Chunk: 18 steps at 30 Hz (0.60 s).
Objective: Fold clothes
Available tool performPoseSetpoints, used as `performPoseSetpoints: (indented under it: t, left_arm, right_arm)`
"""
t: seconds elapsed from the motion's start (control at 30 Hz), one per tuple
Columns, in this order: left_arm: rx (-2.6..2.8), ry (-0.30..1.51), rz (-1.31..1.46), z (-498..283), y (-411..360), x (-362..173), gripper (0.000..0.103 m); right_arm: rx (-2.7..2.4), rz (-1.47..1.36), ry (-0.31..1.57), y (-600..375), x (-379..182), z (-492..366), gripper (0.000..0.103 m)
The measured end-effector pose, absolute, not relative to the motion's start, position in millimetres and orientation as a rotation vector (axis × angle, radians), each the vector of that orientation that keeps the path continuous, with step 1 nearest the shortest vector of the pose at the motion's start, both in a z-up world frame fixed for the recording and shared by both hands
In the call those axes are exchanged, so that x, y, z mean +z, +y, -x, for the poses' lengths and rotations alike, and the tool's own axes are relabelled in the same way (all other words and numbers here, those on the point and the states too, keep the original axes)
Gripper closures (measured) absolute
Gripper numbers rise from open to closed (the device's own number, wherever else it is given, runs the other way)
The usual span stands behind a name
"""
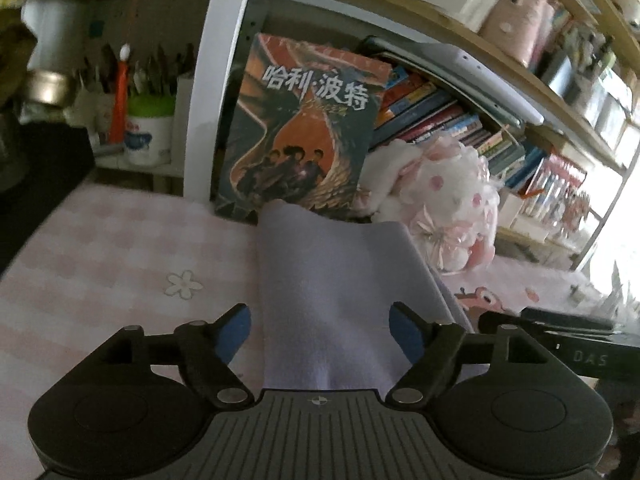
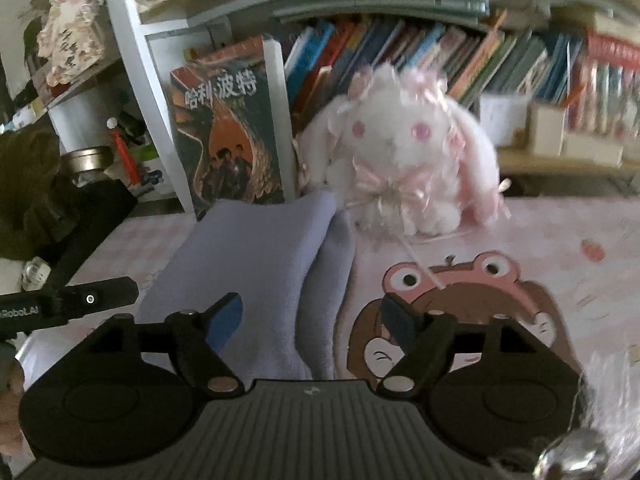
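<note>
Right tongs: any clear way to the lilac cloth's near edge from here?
Probably yes. The right tongs are open, and the folded lilac cloth lies directly ahead between the fingers, with nothing across it. The plush rabbit sits beyond its far end.

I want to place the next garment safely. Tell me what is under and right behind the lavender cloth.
The lavender cloth lies folded on the pink checked table cover. Behind its far end stand a Harry Potter book and a white plush bunny. Anything beneath the cloth is hidden.
</note>
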<state>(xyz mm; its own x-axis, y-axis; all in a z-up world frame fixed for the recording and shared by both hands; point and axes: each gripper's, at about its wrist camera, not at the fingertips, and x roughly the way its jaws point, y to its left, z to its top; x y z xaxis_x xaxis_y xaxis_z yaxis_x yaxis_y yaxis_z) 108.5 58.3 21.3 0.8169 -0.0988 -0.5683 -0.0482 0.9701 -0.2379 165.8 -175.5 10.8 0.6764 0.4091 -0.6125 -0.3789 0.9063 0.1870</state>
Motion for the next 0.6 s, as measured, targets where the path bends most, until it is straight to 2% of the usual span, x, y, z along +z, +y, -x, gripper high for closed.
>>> performPoseSetpoints:
  t: [0.2,0.6]
  left_arm:
    - [0.008,0.628,0.154,-92,44,18,0.01]
    - [0.08,0.678,0.072,-62,28,-1,0.009]
  right_arm:
    - [0.398,0.062,0.638,-174,23,-138,0.018]
    - [0.322,0.082,0.702,-177,1,-104,0.012]
